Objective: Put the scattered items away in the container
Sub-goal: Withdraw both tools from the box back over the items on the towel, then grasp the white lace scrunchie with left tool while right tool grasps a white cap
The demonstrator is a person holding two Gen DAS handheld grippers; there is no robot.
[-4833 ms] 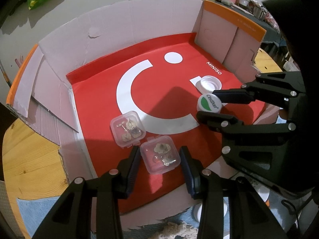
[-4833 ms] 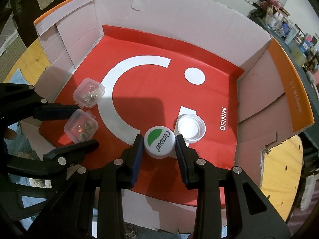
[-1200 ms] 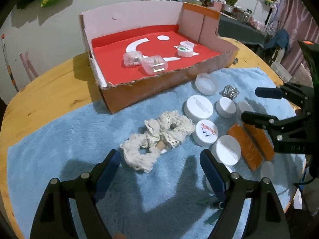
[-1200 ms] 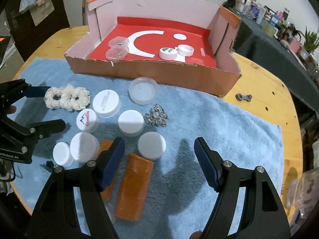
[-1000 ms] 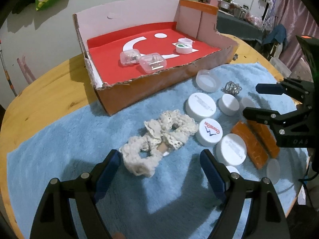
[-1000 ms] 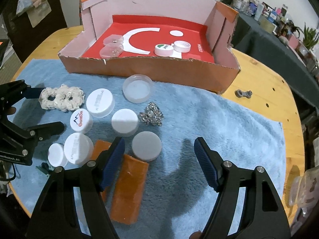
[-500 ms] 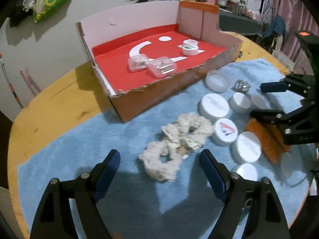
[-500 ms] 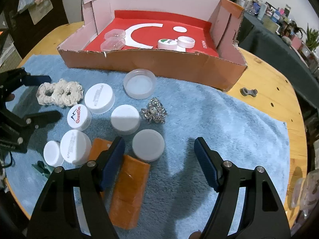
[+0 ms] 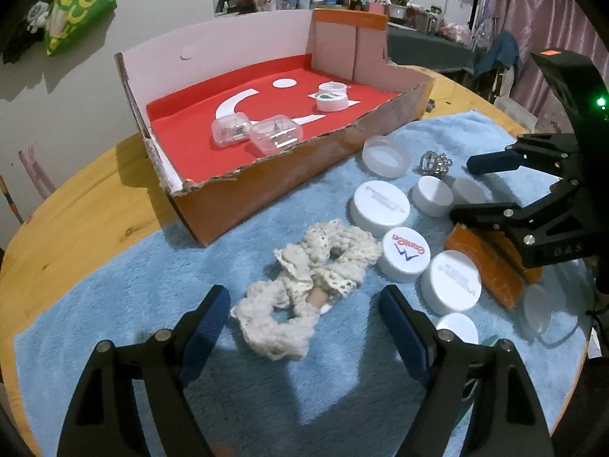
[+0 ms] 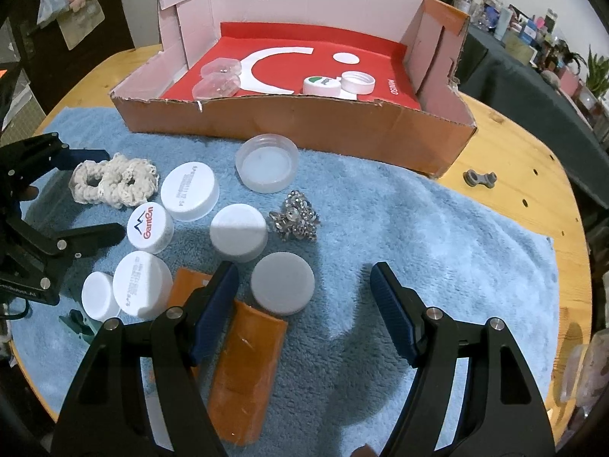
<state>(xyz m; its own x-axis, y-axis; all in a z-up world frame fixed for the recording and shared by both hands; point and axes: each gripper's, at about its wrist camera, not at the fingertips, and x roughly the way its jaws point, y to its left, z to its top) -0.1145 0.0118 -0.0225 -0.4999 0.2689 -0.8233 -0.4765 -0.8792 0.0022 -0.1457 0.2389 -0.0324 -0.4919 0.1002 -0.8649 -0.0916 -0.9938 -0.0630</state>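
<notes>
The cardboard box [image 10: 297, 129] sits at the far edge of the blue towel [image 10: 418, 236] on the wooden table [image 10: 525, 175], already holding two clear plastic cases [image 9: 255, 131] and two caps [image 9: 332, 97] on its red floor. The left gripper [image 9: 304, 316] hovers over the towel's near left part with its jaws wide and closing slightly; the cream lace scrunchie [image 9: 304, 282] lies between the blue pads, untouched. The right gripper [image 10: 304, 304] hangs open and empty above the towel's near edge, a grey-white cap [image 10: 283, 287] just ahead of its left pad and orange packets [image 10: 247, 373] under it. Further white caps [image 10: 190, 190] and a silver crown ornament [image 10: 295, 215] lie scattered between
</notes>
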